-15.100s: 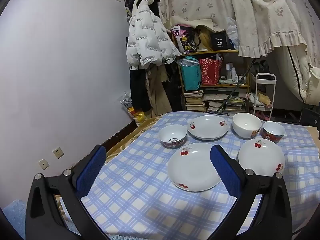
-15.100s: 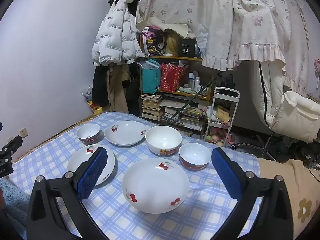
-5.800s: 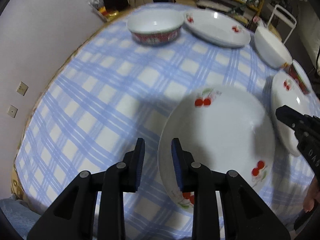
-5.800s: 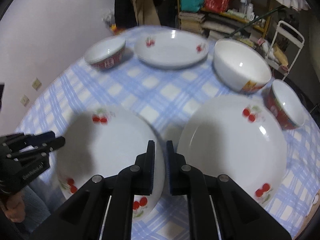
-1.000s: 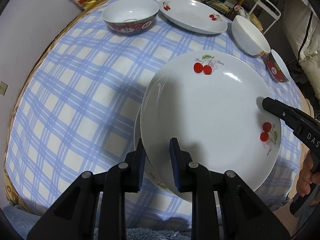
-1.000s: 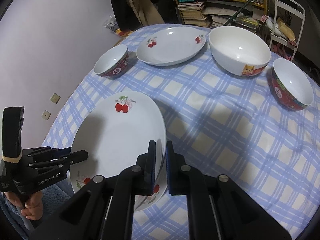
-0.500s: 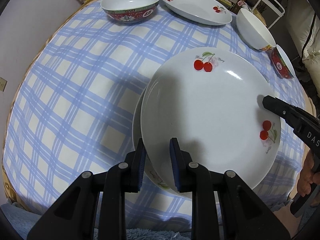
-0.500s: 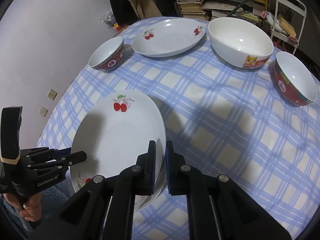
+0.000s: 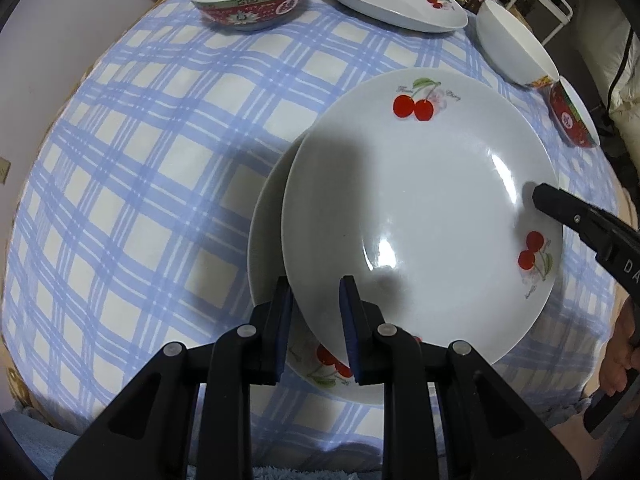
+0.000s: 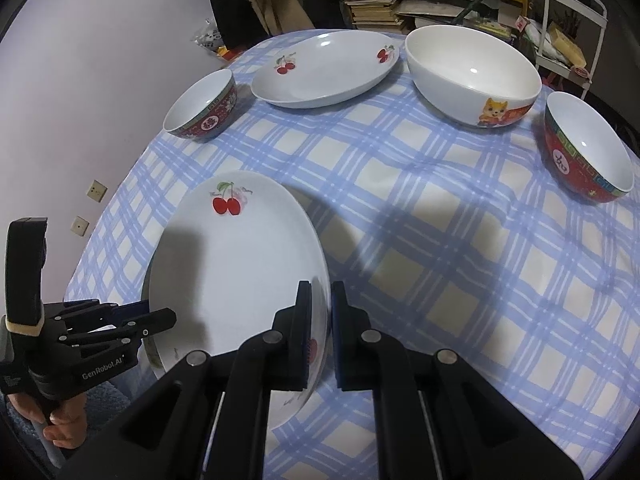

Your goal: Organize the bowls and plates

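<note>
Two white cherry plates are stacked near the front of the blue checked tablecloth (image 9: 132, 184). The top plate (image 9: 420, 208) (image 10: 240, 272) lies over the lower plate (image 9: 266, 248), shifted a little to the right of it. My left gripper (image 9: 314, 292) points steeply down and is shut on the lower plate's near rim, with the top plate's edge also between its fingers. My right gripper (image 10: 318, 292) is shut on the top plate's right rim. One of its fingers (image 9: 560, 208) shows on that rim in the left wrist view. In the right wrist view the left gripper (image 10: 160, 316) sits at the stack's left side.
At the back stand a small red bowl (image 10: 204, 108), a third cherry plate (image 10: 324, 68), a large white bowl (image 10: 472, 72) and a second red bowl (image 10: 588, 152). Bare cloth (image 10: 440, 240) lies right of the stack. Shelves and a white cart stand behind the table.
Almost nothing. The top plate has settled slightly closer onto the lower plate, and both grippers keep their grips without moving much.
</note>
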`<state>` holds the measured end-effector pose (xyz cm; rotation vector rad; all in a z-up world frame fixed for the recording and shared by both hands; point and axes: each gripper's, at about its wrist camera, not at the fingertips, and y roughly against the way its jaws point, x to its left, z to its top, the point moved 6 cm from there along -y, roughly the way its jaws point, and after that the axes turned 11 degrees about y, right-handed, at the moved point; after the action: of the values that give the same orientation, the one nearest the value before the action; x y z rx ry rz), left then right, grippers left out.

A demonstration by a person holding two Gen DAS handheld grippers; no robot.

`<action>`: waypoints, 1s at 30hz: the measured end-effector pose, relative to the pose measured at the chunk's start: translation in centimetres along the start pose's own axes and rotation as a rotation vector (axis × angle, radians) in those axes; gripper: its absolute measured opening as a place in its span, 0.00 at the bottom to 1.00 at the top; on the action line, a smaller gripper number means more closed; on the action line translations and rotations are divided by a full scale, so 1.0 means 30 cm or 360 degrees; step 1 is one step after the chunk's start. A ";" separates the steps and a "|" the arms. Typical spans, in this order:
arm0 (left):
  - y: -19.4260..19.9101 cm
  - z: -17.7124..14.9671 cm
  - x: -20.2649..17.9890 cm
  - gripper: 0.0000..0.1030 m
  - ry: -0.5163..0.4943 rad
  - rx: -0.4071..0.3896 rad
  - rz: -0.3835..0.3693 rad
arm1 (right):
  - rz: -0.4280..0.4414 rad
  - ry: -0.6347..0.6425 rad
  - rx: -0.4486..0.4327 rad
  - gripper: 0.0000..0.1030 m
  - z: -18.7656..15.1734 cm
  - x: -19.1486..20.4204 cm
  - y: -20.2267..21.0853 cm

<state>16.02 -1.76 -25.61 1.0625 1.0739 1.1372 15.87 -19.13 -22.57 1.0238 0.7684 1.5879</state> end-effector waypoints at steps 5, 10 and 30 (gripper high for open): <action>0.003 0.002 -0.004 0.22 -0.0029 -0.0021 0.0024 | -0.0016 -0.0001 -0.0011 0.10 -0.005 0.002 0.000; 0.010 0.005 -0.007 0.22 -0.0021 -0.0036 0.0030 | -0.0034 0.0016 0.0000 0.10 -0.011 0.006 -0.004; 0.038 0.000 0.014 0.22 0.0042 -0.0055 0.0008 | -0.0077 0.0027 0.0009 0.10 -0.041 0.013 0.017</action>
<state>15.90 -1.22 -24.52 1.0261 1.0690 1.1729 14.50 -18.85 -22.56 0.9898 0.8041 1.5559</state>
